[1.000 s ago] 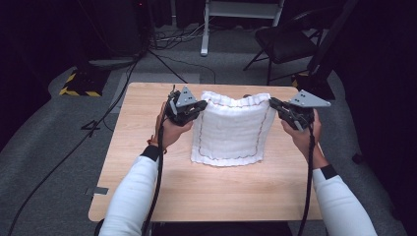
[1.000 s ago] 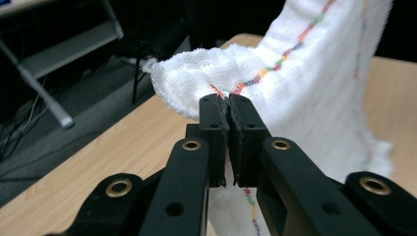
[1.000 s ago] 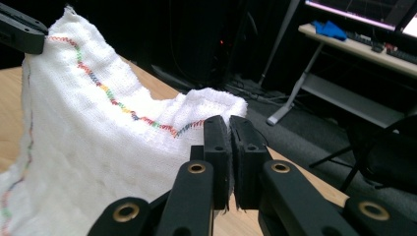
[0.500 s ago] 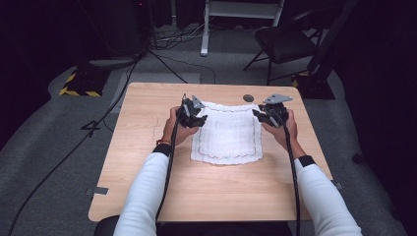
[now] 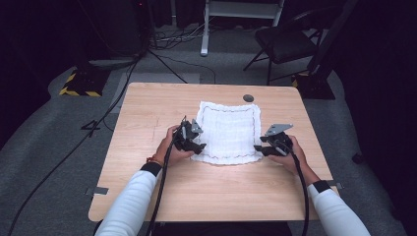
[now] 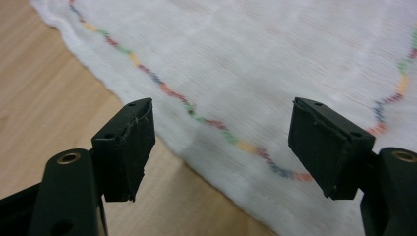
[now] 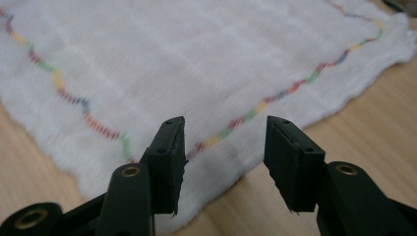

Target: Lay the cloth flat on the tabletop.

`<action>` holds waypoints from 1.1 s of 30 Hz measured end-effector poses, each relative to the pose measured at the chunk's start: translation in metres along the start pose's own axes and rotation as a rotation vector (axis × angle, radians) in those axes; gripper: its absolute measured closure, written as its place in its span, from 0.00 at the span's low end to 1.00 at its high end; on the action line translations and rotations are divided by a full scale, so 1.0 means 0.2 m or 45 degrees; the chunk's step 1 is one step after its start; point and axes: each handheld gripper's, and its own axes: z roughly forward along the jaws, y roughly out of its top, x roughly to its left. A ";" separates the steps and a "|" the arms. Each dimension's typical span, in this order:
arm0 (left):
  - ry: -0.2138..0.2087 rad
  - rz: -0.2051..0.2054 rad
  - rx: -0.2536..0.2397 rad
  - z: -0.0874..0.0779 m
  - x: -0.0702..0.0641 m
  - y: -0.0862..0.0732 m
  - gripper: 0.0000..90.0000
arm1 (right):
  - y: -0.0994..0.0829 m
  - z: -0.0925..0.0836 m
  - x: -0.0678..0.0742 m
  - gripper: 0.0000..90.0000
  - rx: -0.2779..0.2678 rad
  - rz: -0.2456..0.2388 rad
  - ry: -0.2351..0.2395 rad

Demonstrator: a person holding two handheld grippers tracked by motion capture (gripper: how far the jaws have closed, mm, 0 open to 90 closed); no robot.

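Observation:
A white cloth (image 5: 228,132) with a wavy multicoloured stitched border lies flat on the wooden table (image 5: 147,113). My left gripper (image 5: 197,146) sits low at the cloth's near left corner. Its jaws have just been opening and stand open, and nothing is pinched between them. In the left gripper view the gripper (image 6: 221,142) hovers over the cloth (image 6: 275,64) edge. My right gripper (image 5: 259,149) is at the near right corner. Its jaws have also just been opening and are open and empty. In the right gripper view the gripper (image 7: 226,157) frames the cloth (image 7: 196,59) border.
A small dark round object (image 5: 248,98) lies on the table just beyond the cloth's far edge. Past the table stand a black chair (image 5: 285,44) and a white stand (image 5: 241,10), with cables (image 5: 167,59) across the grey floor. Bare wood surrounds the cloth.
Both grippers held the cloth up by its corners. They came down and toward the person, let go and opened. The cloth now lies spread flat.

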 end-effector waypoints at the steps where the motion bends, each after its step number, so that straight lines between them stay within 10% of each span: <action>1: 0.000 0.014 0.012 0.00 -0.01 -0.01 0.29 | -0.01 -0.01 0.01 0.54 0.021 -0.018 -0.010; 9: -0.051 0.010 0.022 -0.03 -0.10 -0.10 0.33 | -0.13 -0.06 0.04 0.51 0.039 0.047 0.056; 21: -0.060 -0.003 -0.054 -0.11 -0.25 -0.21 0.33 | -0.23 -0.18 0.18 0.50 0.054 0.020 0.003; 33: -0.195 -0.004 -0.023 -0.21 -0.43 -0.28 0.33 | -0.35 -0.29 0.25 0.45 0.042 0.050 0.051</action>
